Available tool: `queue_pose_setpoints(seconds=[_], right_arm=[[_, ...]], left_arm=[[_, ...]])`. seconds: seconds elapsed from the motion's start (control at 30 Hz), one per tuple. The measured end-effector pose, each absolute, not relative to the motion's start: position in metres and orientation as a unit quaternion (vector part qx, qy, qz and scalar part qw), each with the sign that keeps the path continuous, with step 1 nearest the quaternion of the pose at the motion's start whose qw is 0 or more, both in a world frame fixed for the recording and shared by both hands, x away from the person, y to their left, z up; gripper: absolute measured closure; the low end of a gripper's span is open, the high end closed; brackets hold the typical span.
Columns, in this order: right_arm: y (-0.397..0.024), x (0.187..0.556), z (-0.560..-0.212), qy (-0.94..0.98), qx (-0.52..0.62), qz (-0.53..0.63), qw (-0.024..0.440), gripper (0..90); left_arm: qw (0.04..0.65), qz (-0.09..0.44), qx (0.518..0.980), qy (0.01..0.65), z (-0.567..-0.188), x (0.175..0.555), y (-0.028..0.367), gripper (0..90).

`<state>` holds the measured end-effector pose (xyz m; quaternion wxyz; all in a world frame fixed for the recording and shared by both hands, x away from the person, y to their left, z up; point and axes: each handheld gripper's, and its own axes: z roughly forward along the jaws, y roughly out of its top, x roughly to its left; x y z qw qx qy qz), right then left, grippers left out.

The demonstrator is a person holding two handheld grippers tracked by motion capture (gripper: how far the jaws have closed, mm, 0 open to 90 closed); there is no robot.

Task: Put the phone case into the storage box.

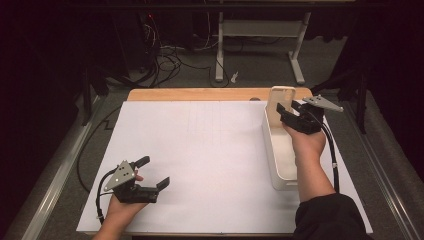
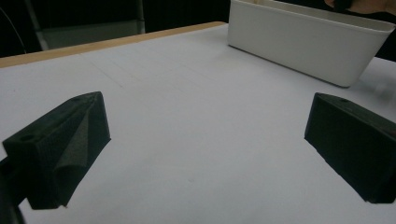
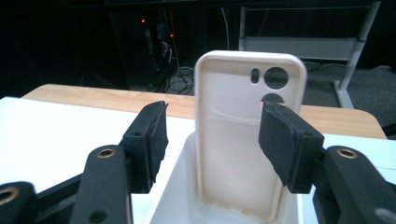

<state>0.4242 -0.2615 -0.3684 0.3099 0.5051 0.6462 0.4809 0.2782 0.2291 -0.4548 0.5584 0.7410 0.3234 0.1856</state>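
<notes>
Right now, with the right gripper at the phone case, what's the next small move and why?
Probably close the right gripper on the phone case: the case stands upright at the far end of the white bin, between the open fingers, not yet gripped. Contact is unclear.

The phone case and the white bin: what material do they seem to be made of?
Phone case: probably soft matte plastic or silicone, cream, with moulded camera cut-outs. White bin: likely rigid plastic, smooth with a slight sheen and thin, even walls.

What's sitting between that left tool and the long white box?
Nothing. In the left gripper view, bare white table sheet runs from the open left tool to the white box. The high view agrees.
</notes>
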Motion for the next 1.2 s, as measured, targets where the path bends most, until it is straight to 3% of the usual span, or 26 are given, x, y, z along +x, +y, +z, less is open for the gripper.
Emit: queue_pose_setpoints(seconds=[0.67, 0.83, 1.2], right_arm=[[-0.258, 0.397, -0.368, 0.671, 0.45, 0.519, 0.281, 14.1], [-0.256, 0.391, -0.367, 0.678, 0.438, 0.525, 0.271, 0.1], [-0.26, 0.369, -0.366, 0.693, 0.409, 0.528, 0.272, 0.0]], left_arm=[[0.556, 0.189, 0.74, 0.328, -0.454, 0.278, 0.232, 0.5], [0.555, 0.19, 0.74, 0.33, -0.454, 0.278, 0.232, 0.5], [0.553, 0.189, 0.741, 0.331, -0.454, 0.278, 0.233, 0.4]])
